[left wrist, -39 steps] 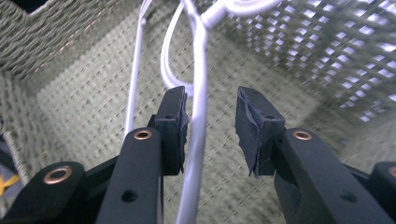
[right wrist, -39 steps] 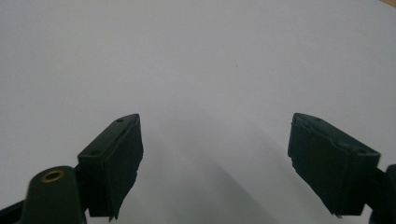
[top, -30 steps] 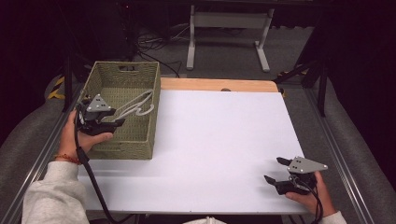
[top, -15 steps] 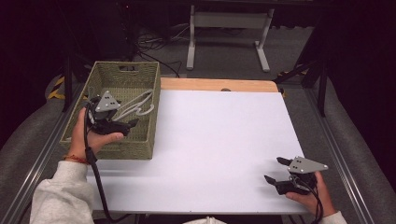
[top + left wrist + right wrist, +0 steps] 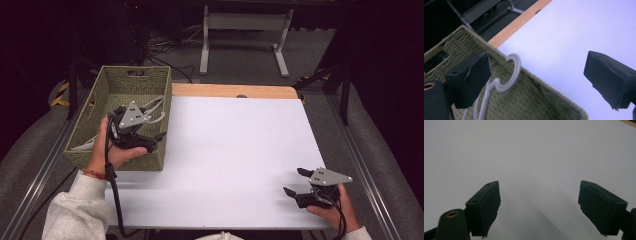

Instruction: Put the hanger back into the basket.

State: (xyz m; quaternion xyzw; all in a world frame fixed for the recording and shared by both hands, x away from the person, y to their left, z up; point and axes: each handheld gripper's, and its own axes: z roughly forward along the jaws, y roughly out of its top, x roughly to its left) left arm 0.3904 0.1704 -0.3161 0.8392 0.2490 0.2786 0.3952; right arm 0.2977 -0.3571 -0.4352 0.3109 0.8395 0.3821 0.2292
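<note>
- Here, I had my left claw (image 5: 150,141) hanging over the right-hand wall of the woven basket (image 5: 95,102), its jaws spread wide and closed on nothing.
- I judged that spot sensible: the basket sat at the left edge of the white surface (image 5: 235,150), so that arm could go in over the rim without crossing the open sheet.
- The thing I was after was a grey hanger (image 5: 155,107), lying inside the basket with its upper part leaning against that right wall.
- In the left gripper view the hanger's hook (image 5: 510,72) curled up just beside one jaw, close to touching it, while the other jaw stood well out over the white surface; the hook was not between them.
- The hook pointed up and toward the far end of the basket, rising above the rim.
- The hanger's long axis seemed to slant from the near left corner of the basket, where a pale bar (image 5: 85,146) showed, up toward the far right wall; my hand hid the middle, so I couldn't be sure it was all one piece.
- My right claw (image 5: 298,181) rested low at the near right corner of the surface, jaws apart and empty, well away from the basket, which I took as parked out of the left arm's way.
</note>
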